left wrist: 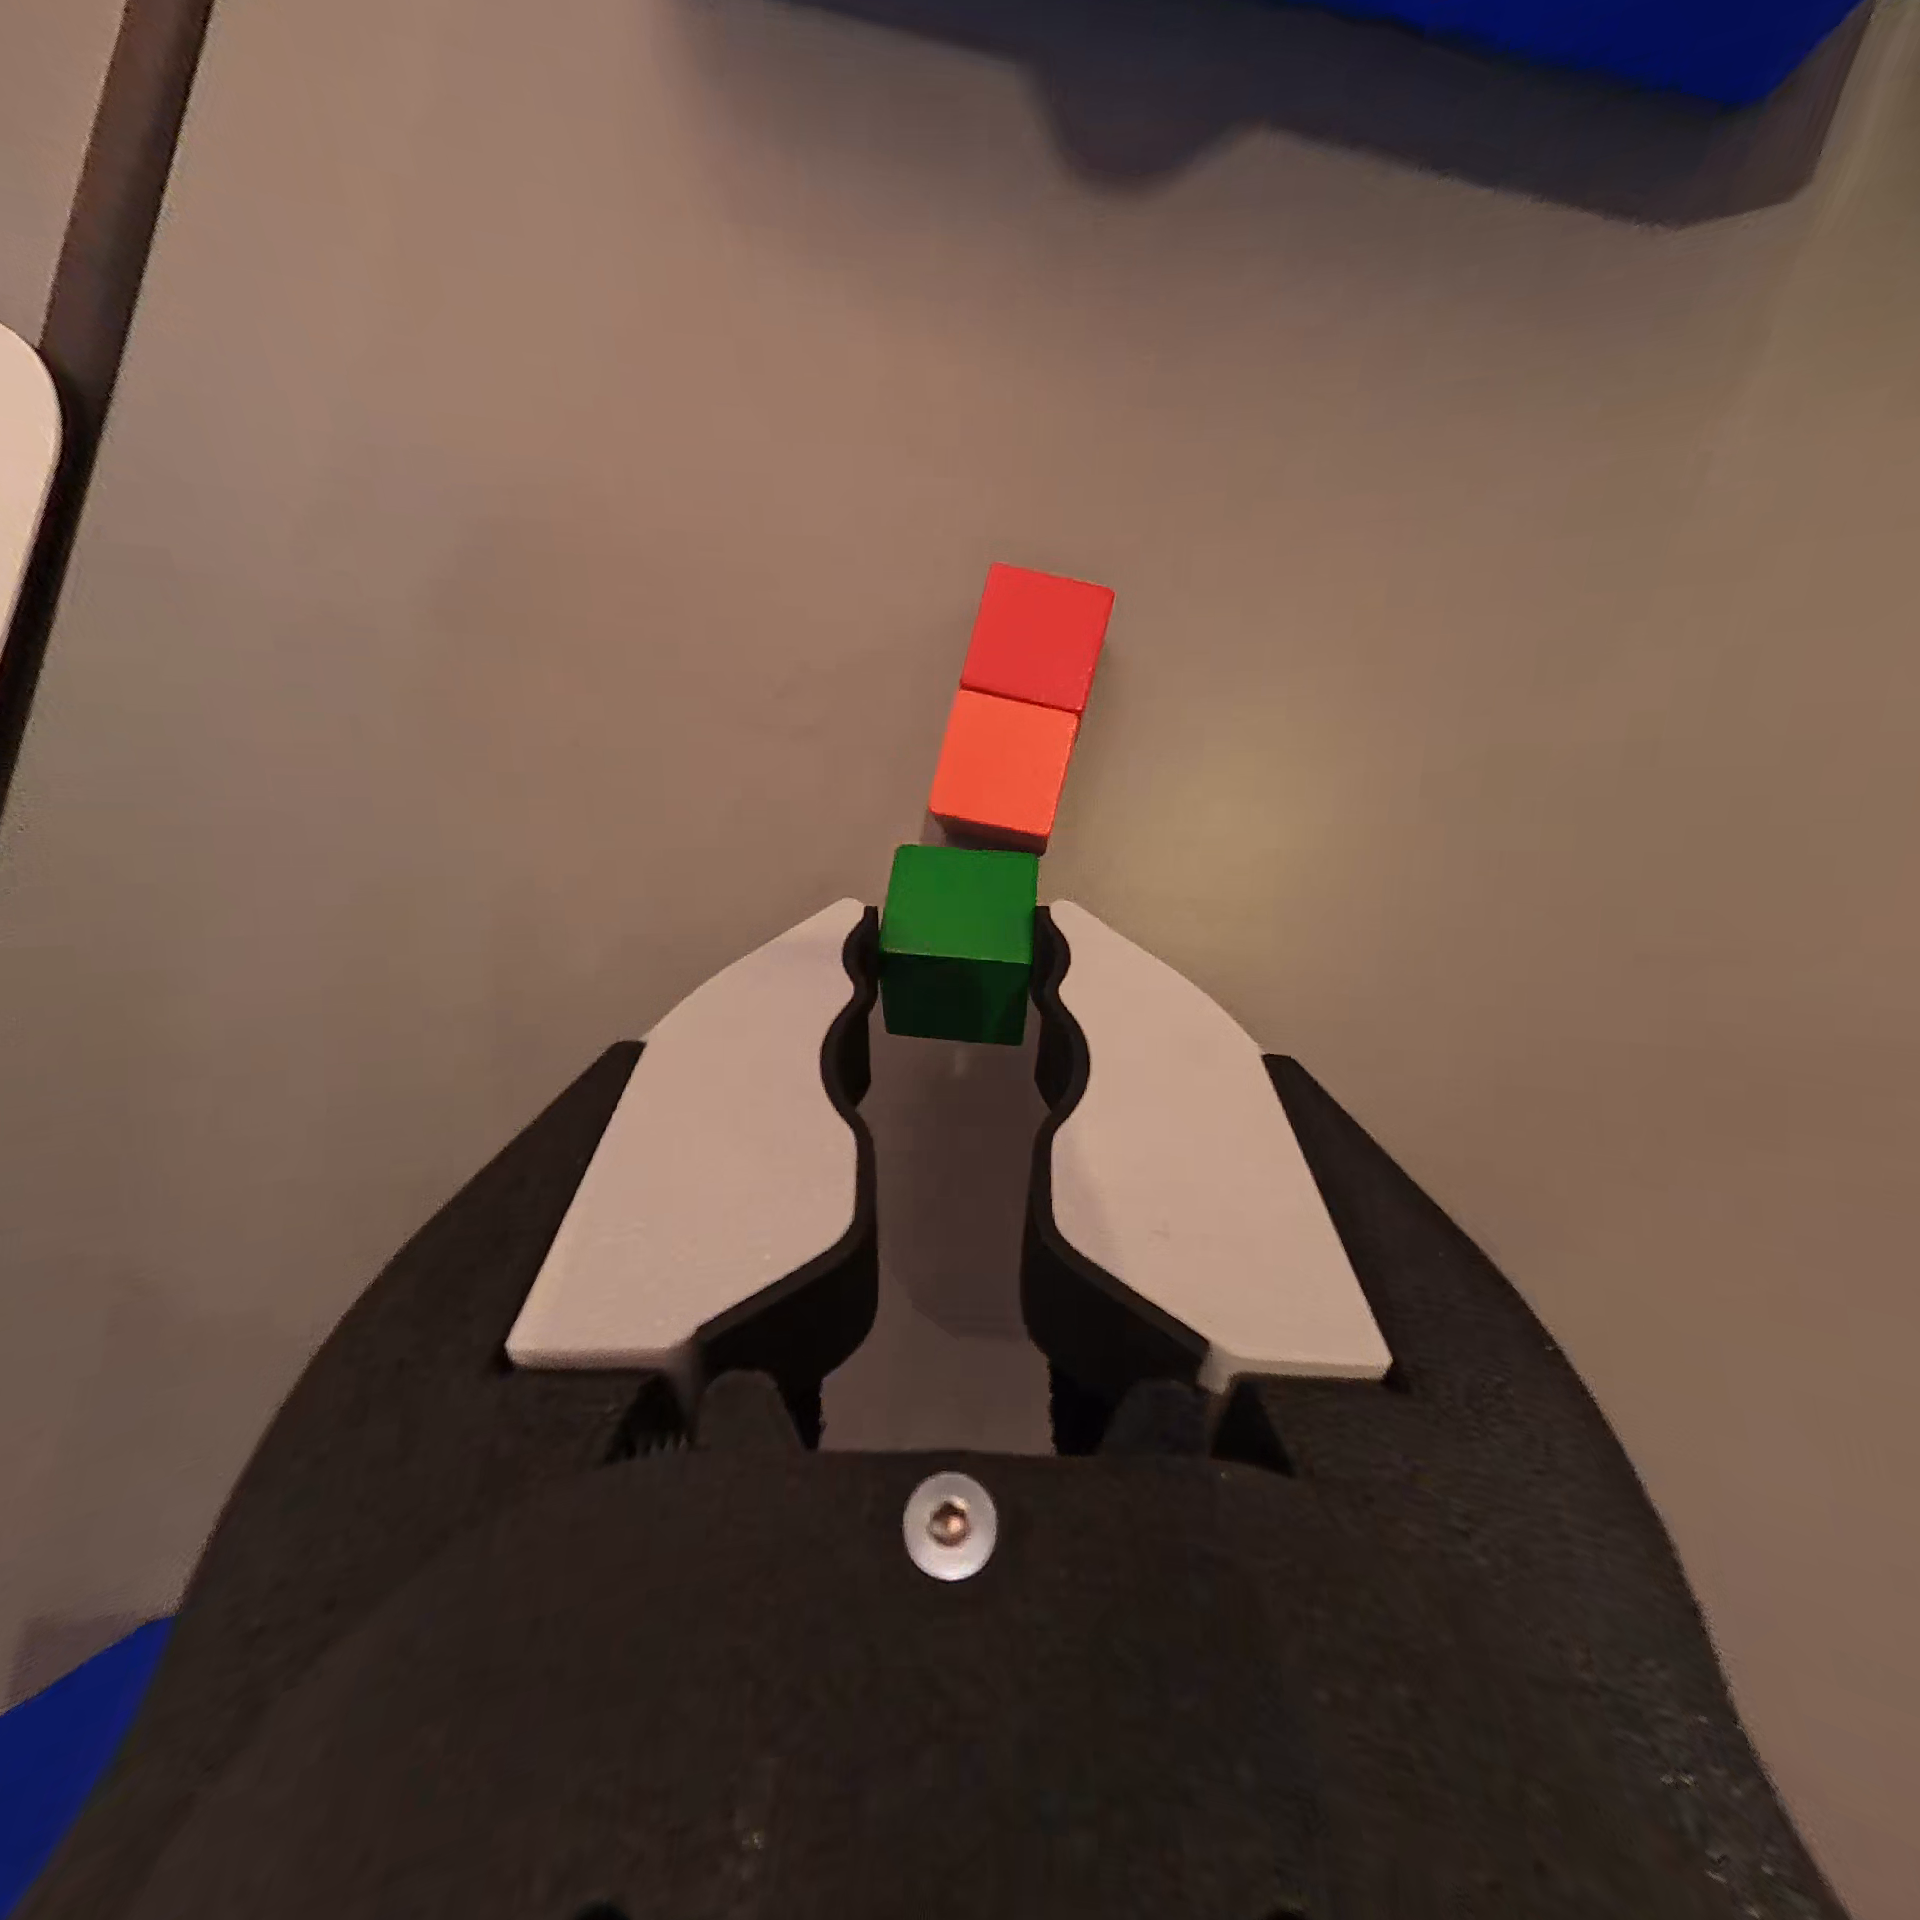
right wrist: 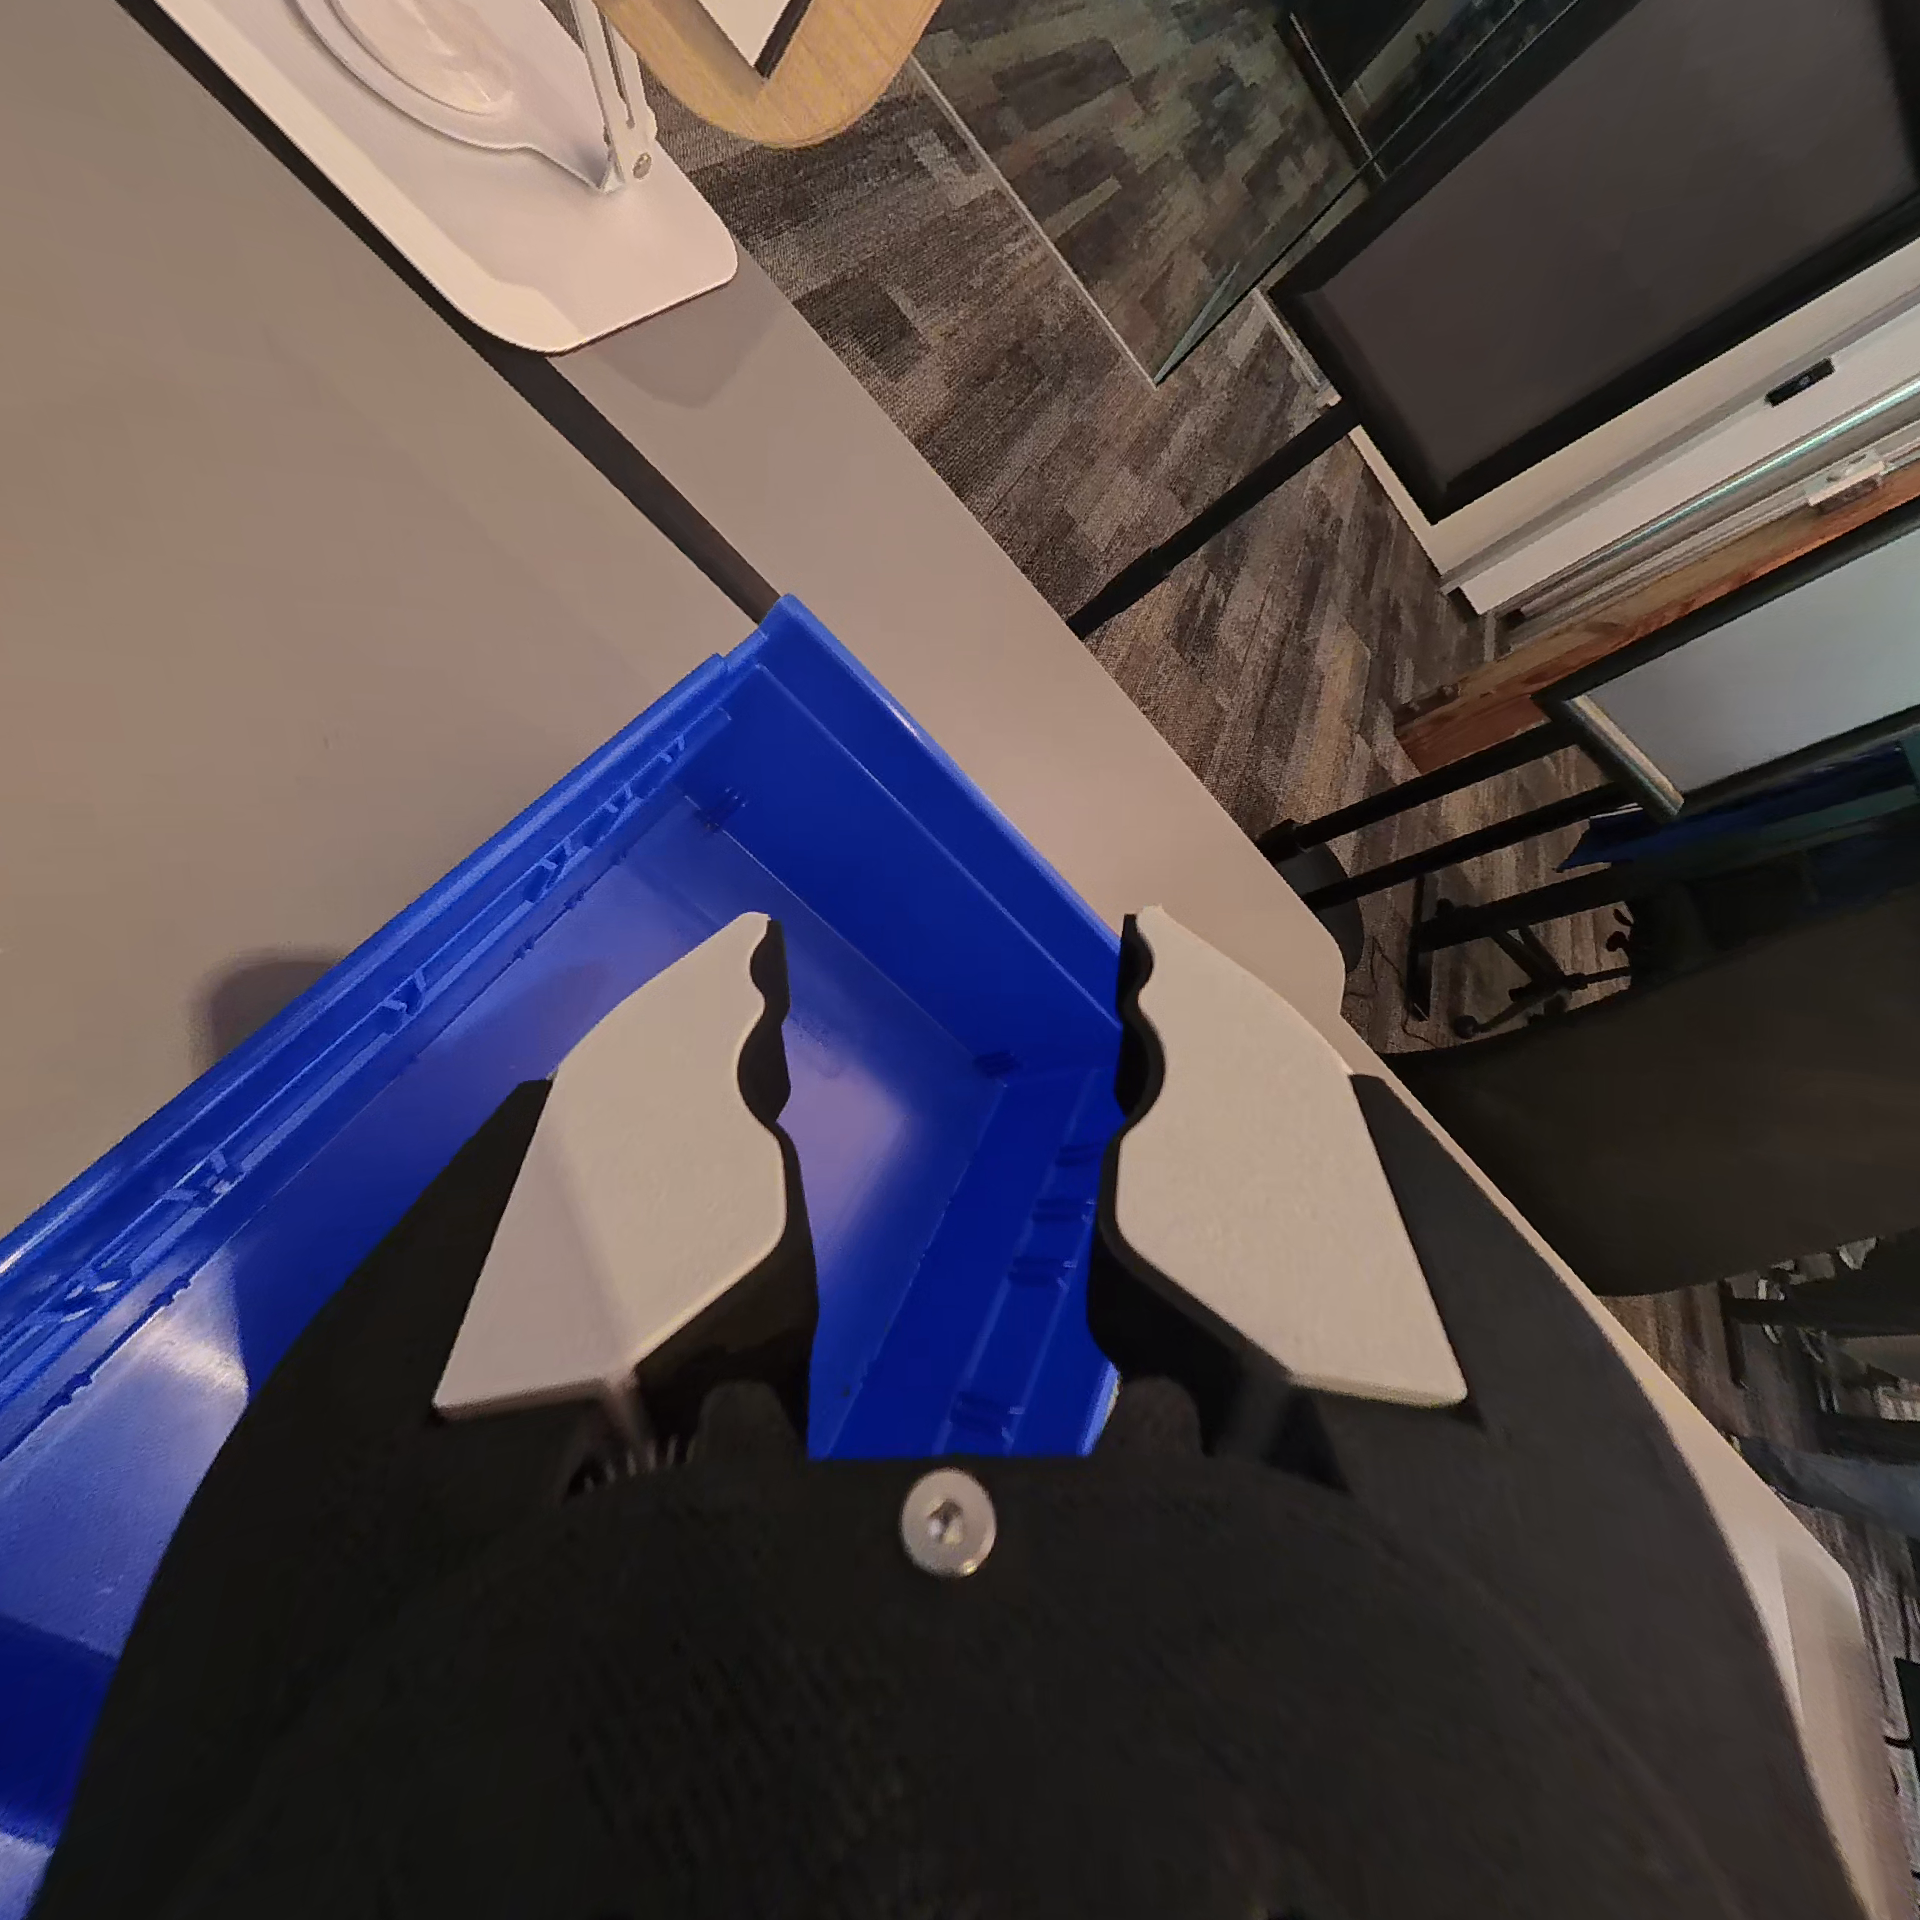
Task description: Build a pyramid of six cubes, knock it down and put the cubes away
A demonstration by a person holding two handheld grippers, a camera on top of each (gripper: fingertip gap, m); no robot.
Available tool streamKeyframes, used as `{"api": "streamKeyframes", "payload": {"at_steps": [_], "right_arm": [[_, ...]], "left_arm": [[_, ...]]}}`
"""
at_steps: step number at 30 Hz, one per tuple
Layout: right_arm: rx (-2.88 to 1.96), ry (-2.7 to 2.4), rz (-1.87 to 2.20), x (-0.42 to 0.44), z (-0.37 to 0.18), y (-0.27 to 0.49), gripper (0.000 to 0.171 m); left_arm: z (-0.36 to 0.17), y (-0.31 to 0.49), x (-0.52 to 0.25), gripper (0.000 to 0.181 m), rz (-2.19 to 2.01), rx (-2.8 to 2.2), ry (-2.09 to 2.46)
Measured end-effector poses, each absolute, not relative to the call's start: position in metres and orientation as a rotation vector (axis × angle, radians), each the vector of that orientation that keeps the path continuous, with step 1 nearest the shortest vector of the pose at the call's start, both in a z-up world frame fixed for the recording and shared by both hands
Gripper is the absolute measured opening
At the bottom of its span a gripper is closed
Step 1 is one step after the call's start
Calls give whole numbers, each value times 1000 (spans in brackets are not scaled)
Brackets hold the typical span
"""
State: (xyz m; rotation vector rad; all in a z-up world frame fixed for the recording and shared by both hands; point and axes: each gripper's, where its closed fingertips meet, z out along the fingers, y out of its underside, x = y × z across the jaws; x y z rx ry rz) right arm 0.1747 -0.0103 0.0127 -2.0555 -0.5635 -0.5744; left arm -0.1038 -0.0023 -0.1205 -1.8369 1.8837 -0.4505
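— Table (left wrist: 520,623) first: grey, wide. What's on it?

— Blue bin (right wrist: 883,831) at its corner, the right gripper (right wrist: 945,935) hanging over it, jaws spread, nothing between them.

— And the cubes?

— Red cube (left wrist: 1039,634) and orange cube (left wrist: 1003,764) touching in a row. The left gripper (left wrist: 958,925) pinches the green cube (left wrist: 958,935) just beside the orange one.

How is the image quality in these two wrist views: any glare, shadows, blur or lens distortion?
Left wrist view: sharp, warm dim light; the green cube in the left gripper is crisp, a soft shadow lies near the blue bin, and the table edge bows. Right wrist view: sharp, mild sheen on the bin wall, strong wide-angle bending at the edges; the right gripper has its jaws apart.
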Motion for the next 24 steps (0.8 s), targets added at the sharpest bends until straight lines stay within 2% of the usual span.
{"api": "streamKeyframes", "payload": {"at_steps": [24], "right_arm": [[-2057,-566,-568,176,13,-11,62]], "left_arm": [[-144,1,-106,28,-547,-1792,1935]]}}
